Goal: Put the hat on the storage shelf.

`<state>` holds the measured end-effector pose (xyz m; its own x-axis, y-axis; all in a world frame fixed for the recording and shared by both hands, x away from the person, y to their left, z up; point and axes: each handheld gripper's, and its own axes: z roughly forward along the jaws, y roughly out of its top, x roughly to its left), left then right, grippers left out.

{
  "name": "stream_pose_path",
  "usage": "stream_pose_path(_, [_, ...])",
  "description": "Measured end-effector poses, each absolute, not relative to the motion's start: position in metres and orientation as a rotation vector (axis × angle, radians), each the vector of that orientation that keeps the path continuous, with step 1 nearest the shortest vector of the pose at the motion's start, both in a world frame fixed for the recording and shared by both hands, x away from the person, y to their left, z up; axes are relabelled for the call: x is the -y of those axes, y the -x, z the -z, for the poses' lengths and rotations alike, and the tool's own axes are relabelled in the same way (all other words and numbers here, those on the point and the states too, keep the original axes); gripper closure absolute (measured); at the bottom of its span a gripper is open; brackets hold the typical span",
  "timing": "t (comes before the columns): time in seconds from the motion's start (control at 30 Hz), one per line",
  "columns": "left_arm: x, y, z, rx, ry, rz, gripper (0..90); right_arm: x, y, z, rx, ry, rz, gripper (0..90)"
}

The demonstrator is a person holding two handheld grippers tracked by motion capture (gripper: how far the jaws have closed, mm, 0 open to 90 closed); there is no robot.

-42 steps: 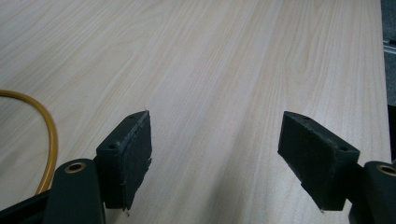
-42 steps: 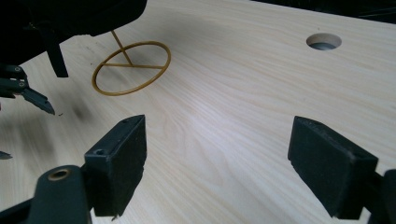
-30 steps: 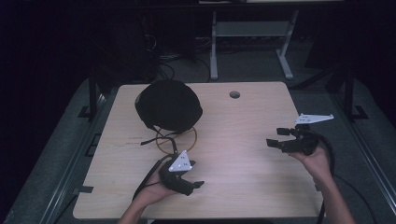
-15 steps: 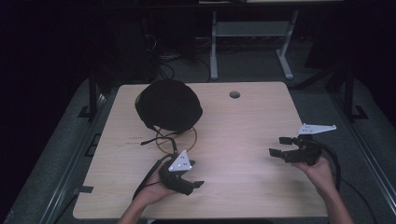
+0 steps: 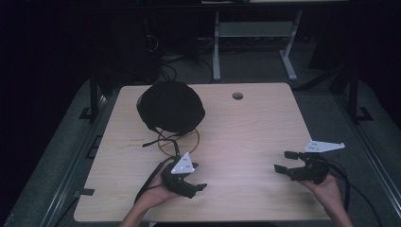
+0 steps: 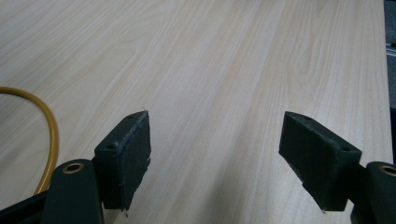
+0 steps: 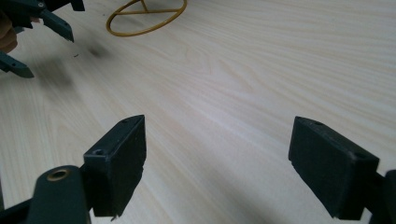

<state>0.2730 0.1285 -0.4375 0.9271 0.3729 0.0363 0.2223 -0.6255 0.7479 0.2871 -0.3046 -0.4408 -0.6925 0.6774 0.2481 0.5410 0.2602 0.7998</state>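
Black and domed, the cap-like object sits on the far left part of the pale wooden table, with dark straps trailing from its near edge across a thin yellow ring that lies flat just in front of it. Whether the ring is joined to the dark object or merely lies under its straps is hard to tell in this dim light.

Nearest to both is the left gripper, held low over the near edge of the table, almost straight toward the person from the ring. Its jaws stand wide apart with nothing between them, and they point toward the table's middle and right, not at the ring; in the left gripper view the ring curves past the outer side of the left-hand jaw, so the hand would probably need to turn toward it before any grasp.

Farther right, well apart from the ring, the right gripper hovers near the right edge, cradled from below in the person's palm. Its jaws are spread too and empty, aimed leftward across bare wood. In the right gripper view the ring lies far ahead and to the left, beside the left gripper.
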Motion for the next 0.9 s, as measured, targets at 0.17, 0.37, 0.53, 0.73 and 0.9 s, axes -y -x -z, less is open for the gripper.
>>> stream_pose_path(0.17, [-0.128,-0.273,0.438,-0.419,-2.276,-0.235,24.8,0.306,-0.275,0.447,-2.365,-1.178,-1.425,18.1])
stream_pose_path(0.37, [-0.129,-0.273,0.438,-0.420,-2.273,-0.234,24.8,0.305,-0.265,0.455,-2.362,-1.190,-1.426,18.0])
stream_pose_path(0.53, [-0.127,-0.272,0.438,-0.421,-2.273,-0.234,24.8,0.304,-0.257,0.459,-2.349,-1.189,-1.430,17.5])
stream_pose_path(0.73, [-0.127,-0.272,0.438,-0.411,-2.281,-0.229,24.8,0.306,-0.248,0.461,-2.328,-1.192,-1.451,16.9])
stream_pose_path(0.9, [-0.127,-0.272,0.438,-0.408,-2.276,-0.232,24.8,0.306,-0.240,0.463,-2.322,-1.203,-1.440,16.2])
